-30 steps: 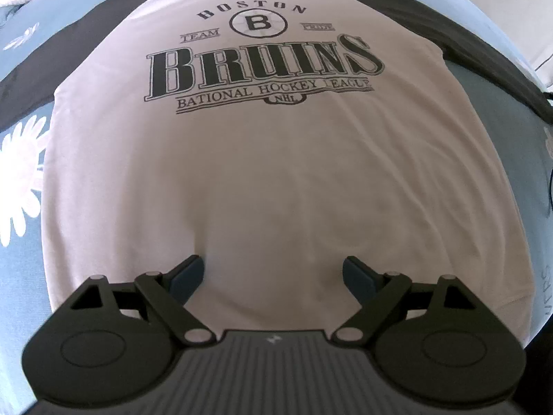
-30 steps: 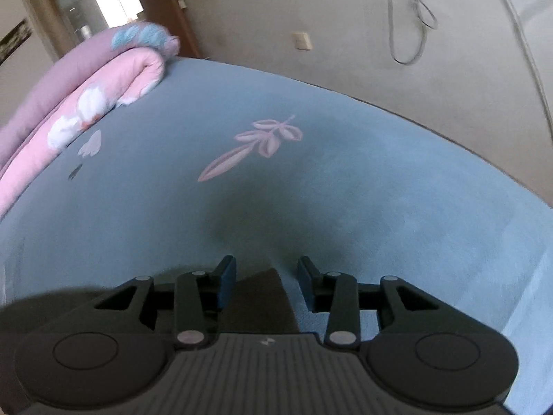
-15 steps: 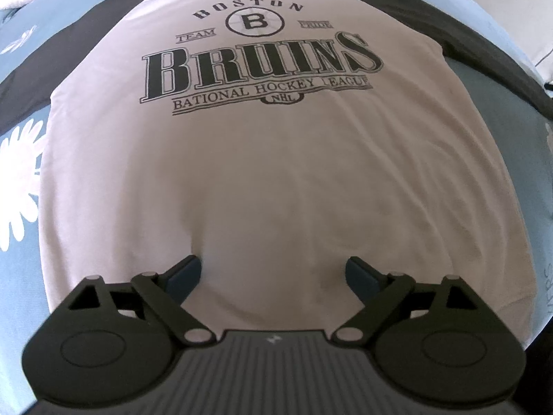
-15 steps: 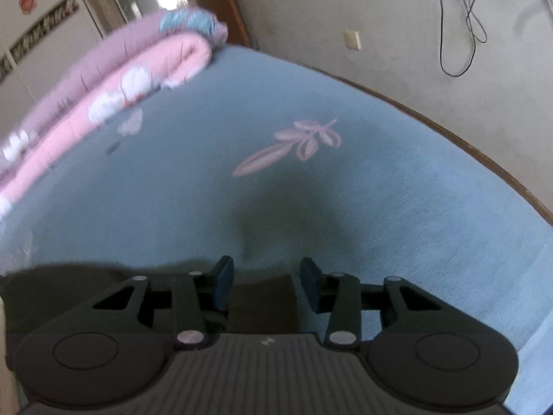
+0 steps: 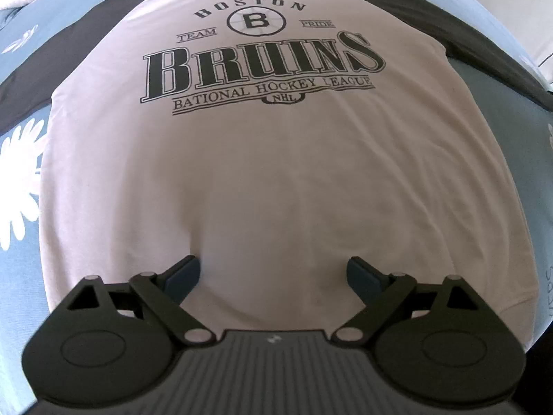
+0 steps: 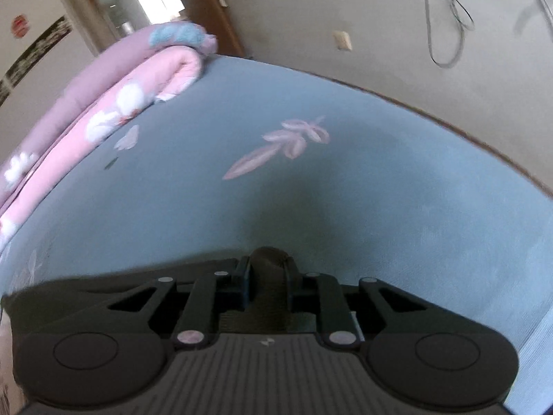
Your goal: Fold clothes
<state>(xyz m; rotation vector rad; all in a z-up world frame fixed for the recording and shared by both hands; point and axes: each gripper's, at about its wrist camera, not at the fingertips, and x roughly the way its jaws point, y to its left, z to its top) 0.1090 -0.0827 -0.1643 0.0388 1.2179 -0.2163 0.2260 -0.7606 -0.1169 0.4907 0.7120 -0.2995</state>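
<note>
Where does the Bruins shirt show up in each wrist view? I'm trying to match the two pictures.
Left wrist: the shirt fills the middle, spread flat beyond the open left gripper.
Right wrist: only a dark sleeve fold, bottom centre, pinched in the right gripper, whose jaws have just been closing.
Shared landmark: the blue floral bedsheet.

Shirt [image 5: 276, 173] flat on bedsheet [image 5: 20, 276]

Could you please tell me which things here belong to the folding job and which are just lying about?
Job:
- white Bruins T-shirt with dark sleeves
- dark sleeve fabric pinched in right gripper
- open left gripper

Lying about:
- rolled pink floral quilt
- blue bedsheet
</note>
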